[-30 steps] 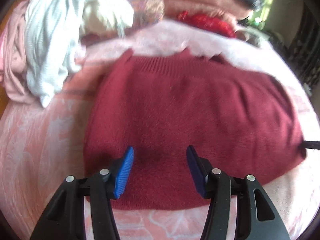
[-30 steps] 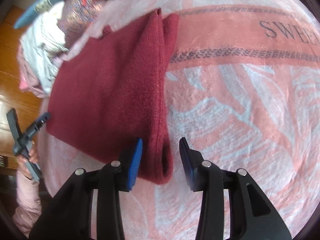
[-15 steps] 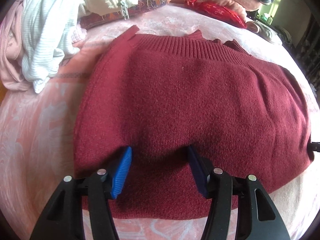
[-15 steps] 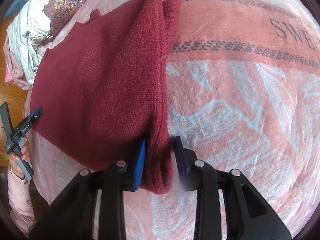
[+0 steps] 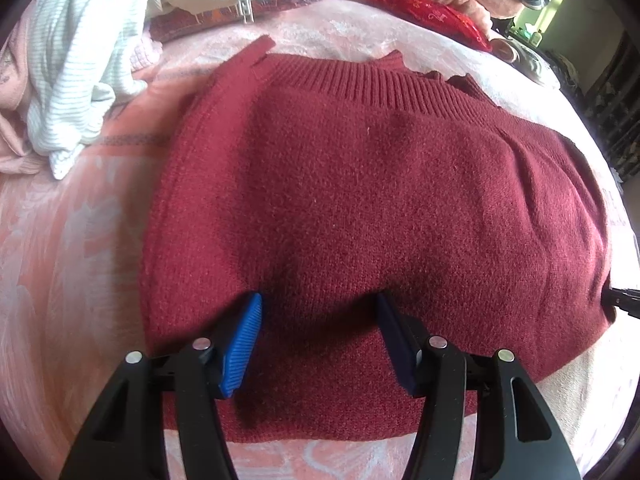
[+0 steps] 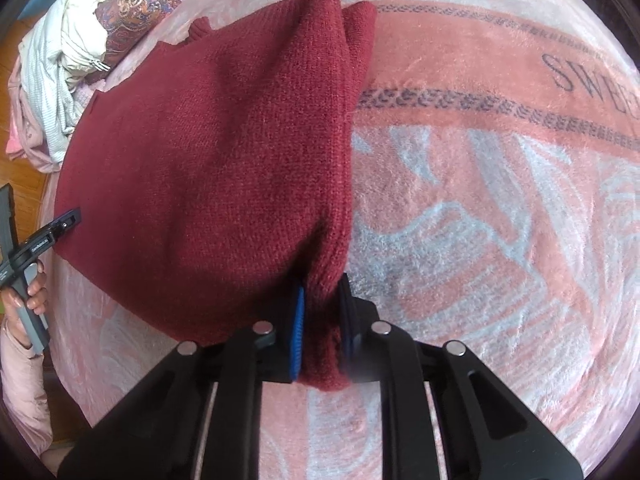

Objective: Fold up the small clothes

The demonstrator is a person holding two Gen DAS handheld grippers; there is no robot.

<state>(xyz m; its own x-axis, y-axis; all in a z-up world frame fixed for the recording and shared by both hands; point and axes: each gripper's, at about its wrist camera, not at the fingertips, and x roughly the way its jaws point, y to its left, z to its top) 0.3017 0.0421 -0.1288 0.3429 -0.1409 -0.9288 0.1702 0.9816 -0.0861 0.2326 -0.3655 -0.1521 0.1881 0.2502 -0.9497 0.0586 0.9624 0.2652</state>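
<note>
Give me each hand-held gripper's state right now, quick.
Left hand-held gripper: open, fingers spread over the maroon sweater, nothing gripped.
Right hand-held gripper: closed on the maroon sweater's folded edge.

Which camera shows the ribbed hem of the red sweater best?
The left wrist view: the ribbed hem runs unobstructed across the far edge of the red sweater. The right wrist view shows mostly its folded side edge, pinched in the right tongs.

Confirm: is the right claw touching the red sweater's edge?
Touching. The right wrist view shows the right claw pinching the red sweater's folded edge between both pads.
</note>
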